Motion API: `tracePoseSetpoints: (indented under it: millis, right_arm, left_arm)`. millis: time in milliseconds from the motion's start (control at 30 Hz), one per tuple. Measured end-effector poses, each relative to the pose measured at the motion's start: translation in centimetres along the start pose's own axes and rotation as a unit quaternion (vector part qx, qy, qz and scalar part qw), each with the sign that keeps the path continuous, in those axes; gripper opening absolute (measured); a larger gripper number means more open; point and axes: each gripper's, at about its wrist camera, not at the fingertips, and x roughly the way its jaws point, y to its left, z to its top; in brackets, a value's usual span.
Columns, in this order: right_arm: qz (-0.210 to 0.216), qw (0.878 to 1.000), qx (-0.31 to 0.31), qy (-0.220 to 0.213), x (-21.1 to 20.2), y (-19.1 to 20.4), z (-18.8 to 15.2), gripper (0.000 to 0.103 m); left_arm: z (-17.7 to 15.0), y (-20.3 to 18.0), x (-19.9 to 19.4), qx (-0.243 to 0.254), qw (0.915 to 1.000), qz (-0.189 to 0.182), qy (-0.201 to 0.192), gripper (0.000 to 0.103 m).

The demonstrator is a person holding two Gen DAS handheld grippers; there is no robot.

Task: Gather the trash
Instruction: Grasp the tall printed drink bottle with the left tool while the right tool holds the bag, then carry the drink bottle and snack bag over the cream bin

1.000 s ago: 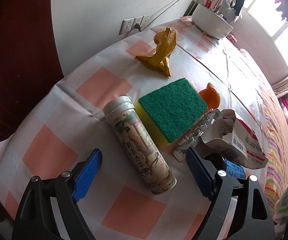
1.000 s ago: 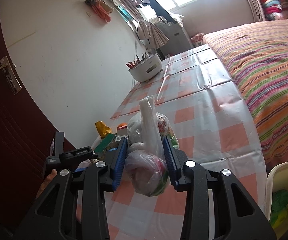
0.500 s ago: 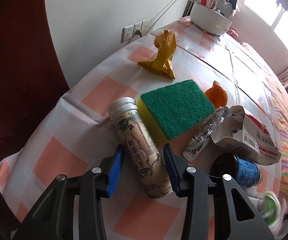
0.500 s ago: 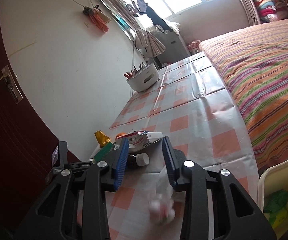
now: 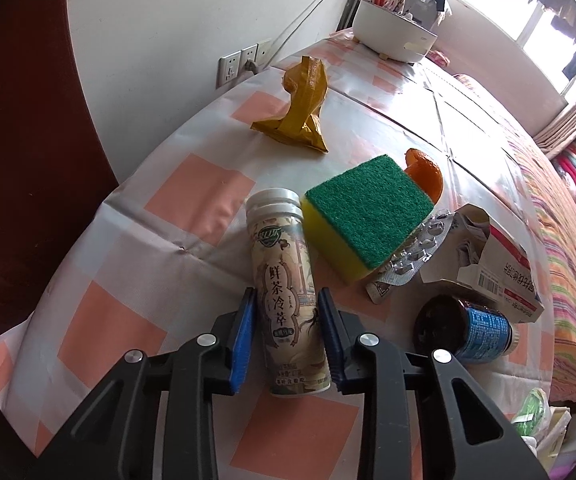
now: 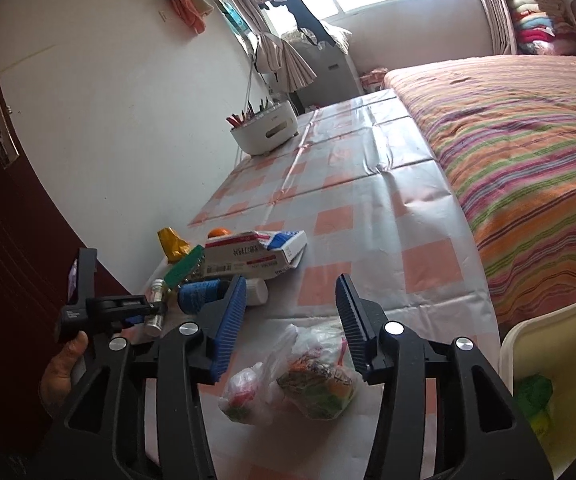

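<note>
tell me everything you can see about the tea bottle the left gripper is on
The tea bottle is a slim cylinder lying on its side on the checked tablecloth, white cap pointing away. Its cream label bears green Chinese characters and drawings. The left hand-held gripper, jaws just closing, has its blue pads against the lower body. The sponge lies close beside it.
</note>
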Motion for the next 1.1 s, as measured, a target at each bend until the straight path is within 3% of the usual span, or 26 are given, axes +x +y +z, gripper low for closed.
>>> tracePoseSetpoints:
  millis: [33,167,433,567,633,733,1100]
  right_arm:
    - [-0.004,1.000,-0.001,0.010,0.4,-0.1,-0.3,0.060]
    - [-0.036,0.998,-0.003,0.049,2.3,-0.4,-1.7,0.061]
    - [-0.049,0.992,0.031,0.115,6.1,-1.3,-3.2,0.067]
    - [-0.025,0.988,0.044,0.147,7.6,-1.2,-3.8,0.064]
    - [-0.016,0.987,0.043,0.155,8.0,-0.7,-4.0,0.055]
    - [-0.011,0.990,0.031,0.140,7.4,0.1,-3.8,0.050]
    - [-0.024,0.997,0.021,0.064,3.3,-1.0,-2.0,0.049]
  left_arm:
    - [0.0,0.1,-0.1,0.000,1.0000,-0.003,0.001,0.030]
    - [-0.3,0.5,-0.2,0.001,0.9999,-0.011,0.001,0.029]
    - [-0.8,1.3,-0.7,0.007,0.9990,-0.042,0.011,0.029]
    - [-1.3,1.4,-1.5,0.019,0.9986,-0.049,0.002,0.028]
    - [-1.6,1.2,-1.9,0.030,0.9982,-0.051,-0.004,0.028]
    - [-1.9,0.9,-2.1,0.043,0.9973,-0.059,-0.006,0.028]
    - [-3.0,-0.8,-3.9,0.084,0.9918,-0.087,-0.042,0.028]
